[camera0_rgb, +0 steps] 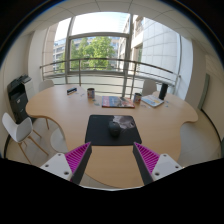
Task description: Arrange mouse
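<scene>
Progress looks slight, as I judge it: mouse [115,126] sits on the dark mat [112,130], toward the mat's far side, untouched. Tongs [113,160] hang open and empty, well short of the mat, over the desk [60,105]. Reaching, gripping and placing remain. A cup [90,94] stands beyond the mat; its contents cannot be seen.

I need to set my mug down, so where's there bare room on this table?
Free: the table left of the black mouse mat, and the strip between the mat and the open gripper. Crowded: the far edge, with a cup, papers and a laptop. The mouse occupies the mat.
</scene>
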{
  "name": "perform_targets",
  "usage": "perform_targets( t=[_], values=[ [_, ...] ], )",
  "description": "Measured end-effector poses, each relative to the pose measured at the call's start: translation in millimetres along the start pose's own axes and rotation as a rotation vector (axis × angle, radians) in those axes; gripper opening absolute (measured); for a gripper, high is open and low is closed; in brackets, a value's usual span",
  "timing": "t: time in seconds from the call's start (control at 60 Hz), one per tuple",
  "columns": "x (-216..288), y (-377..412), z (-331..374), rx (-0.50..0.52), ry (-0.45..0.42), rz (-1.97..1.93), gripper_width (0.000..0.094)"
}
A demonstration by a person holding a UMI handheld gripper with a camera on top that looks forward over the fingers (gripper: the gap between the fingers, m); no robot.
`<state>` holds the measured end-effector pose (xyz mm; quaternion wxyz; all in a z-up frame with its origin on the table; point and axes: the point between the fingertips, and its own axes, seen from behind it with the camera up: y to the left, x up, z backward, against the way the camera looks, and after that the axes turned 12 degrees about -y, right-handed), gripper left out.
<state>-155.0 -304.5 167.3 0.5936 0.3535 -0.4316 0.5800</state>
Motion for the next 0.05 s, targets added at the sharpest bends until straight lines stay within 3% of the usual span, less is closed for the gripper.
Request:
perform_targets(
  t=[0.05],
  values=[
    [3.0, 0.5, 5.9, 0.002, -0.009, 0.003, 0.0843]
  ],
)
